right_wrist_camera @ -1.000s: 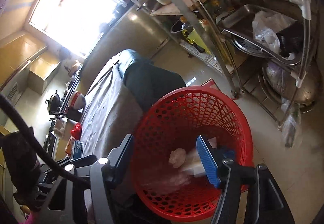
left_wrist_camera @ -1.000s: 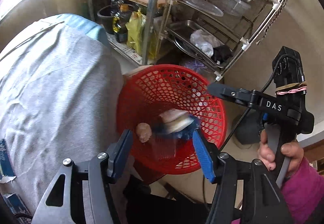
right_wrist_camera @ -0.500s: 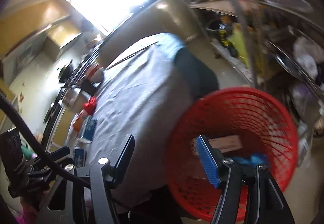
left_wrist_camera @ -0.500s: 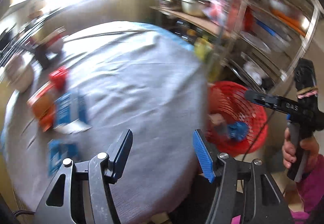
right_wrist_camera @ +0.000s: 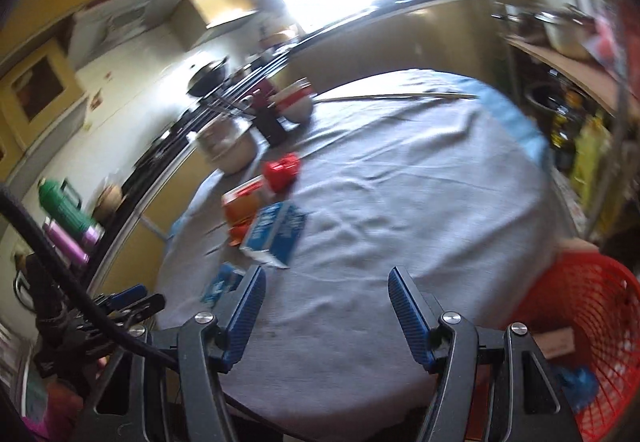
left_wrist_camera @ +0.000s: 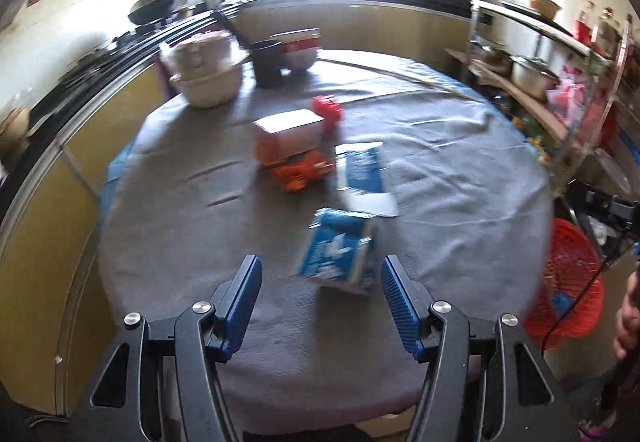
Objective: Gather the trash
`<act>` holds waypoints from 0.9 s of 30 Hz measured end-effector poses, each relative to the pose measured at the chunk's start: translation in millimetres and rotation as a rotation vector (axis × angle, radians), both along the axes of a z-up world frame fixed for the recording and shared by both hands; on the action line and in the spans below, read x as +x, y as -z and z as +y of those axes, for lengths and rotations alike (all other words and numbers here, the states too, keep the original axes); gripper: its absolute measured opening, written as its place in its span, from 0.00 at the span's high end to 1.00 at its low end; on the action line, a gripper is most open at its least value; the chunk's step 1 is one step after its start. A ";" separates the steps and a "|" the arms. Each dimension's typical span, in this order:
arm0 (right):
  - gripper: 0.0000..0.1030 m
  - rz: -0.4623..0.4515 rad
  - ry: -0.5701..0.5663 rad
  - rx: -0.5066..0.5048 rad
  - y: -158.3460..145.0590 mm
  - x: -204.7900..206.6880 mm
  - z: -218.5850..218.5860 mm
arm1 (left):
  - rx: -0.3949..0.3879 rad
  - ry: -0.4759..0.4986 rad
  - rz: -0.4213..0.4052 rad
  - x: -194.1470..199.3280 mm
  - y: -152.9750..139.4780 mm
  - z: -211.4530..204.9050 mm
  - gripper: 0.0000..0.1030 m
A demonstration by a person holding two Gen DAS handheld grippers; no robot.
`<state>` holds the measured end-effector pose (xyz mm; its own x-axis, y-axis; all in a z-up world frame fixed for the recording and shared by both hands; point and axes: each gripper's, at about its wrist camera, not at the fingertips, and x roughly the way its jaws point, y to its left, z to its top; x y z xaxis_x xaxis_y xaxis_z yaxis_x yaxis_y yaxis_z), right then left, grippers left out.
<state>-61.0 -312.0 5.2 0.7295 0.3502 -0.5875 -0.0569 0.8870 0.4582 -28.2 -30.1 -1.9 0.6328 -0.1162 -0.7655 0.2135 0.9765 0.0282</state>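
Observation:
Several boxes lie on the round grey-clothed table. A small blue carton is nearest, just ahead of my left gripper, which is open and empty. A larger blue and white carton lies behind it. An orange and white box and a red pack are further back. The right wrist view shows the same blue carton, orange box and red pack, with my right gripper open and empty over the near cloth. The red mesh basket stands beside the table.
Stacked bowls and a dark cup stand at the table's far side. A metal rack with pots lines the right wall, a kitchen counter the left. A hand shows at the right edge.
Both grippers have swung up and away from the red basket toward the table. The basket, centred a second ago, now sits at the right edge of both views. The jaws kept their width.

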 end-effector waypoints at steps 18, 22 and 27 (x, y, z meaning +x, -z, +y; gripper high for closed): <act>0.34 0.066 -0.242 -0.161 29.9 5.4 108.4 | 0.045 -0.154 0.057 -2.4 24.1 56.9 0.39; 0.34 0.072 -0.253 -0.166 30.8 5.6 114.3 | 0.050 -0.155 0.070 -1.8 27.9 57.5 0.39; 0.34 0.083 -0.254 -0.165 34.3 7.5 117.0 | 0.059 -0.145 0.086 0.1 32.0 54.7 0.39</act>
